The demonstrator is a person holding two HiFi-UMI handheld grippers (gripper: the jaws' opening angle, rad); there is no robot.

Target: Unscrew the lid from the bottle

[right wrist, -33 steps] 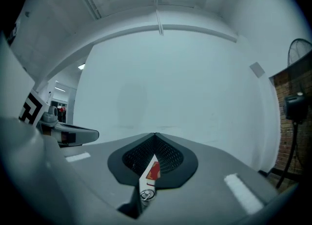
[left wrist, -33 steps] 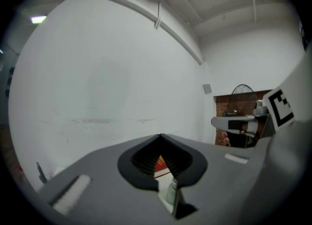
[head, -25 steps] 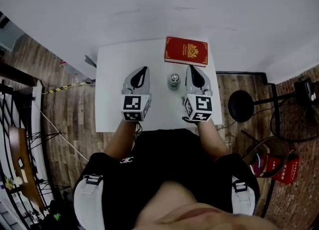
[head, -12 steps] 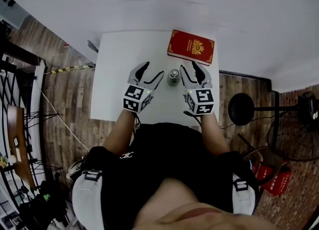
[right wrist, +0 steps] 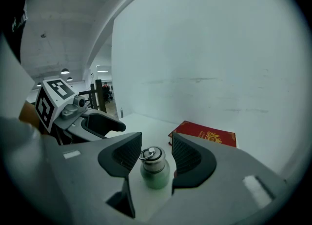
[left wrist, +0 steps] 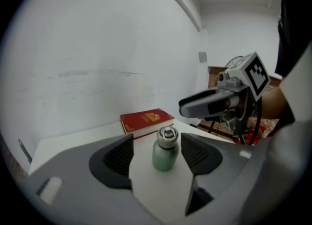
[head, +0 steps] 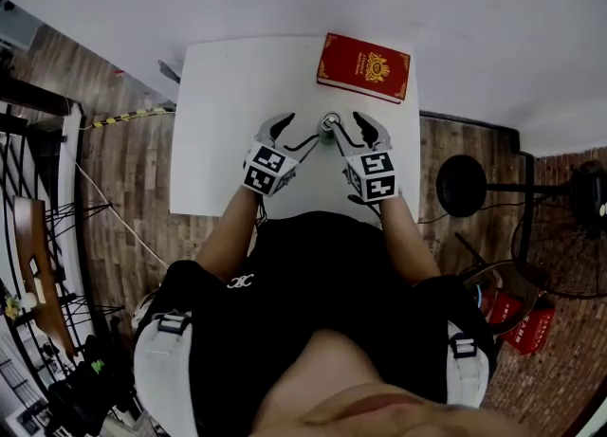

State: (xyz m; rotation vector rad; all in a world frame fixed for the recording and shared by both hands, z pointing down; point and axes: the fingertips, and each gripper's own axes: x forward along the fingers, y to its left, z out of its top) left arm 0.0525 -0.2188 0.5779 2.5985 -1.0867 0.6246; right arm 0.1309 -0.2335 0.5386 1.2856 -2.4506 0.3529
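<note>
A small green bottle [head: 329, 123] with a metal lid stands upright on the white table [head: 228, 94]. In the left gripper view the bottle [left wrist: 165, 156] stands between my left gripper's [left wrist: 157, 153] jaws. They are opening and do not touch it. In the right gripper view the lid [right wrist: 151, 156], with a ring on top, sits between the pads of my right gripper [right wrist: 157, 152], with small gaps on both sides. From the head view, the left gripper [head: 296, 132] and right gripper [head: 349, 130] flank the bottle.
A red book [head: 364, 66] lies flat at the table's far right, just beyond the bottle. A white wall rises behind the table. Off the table's right edge stands a round black stand base [head: 460, 200] on the wooden floor.
Both grippers went from shut to open and moved forward and inward. They now flank the bottle instead of lying well to either side of it.
</note>
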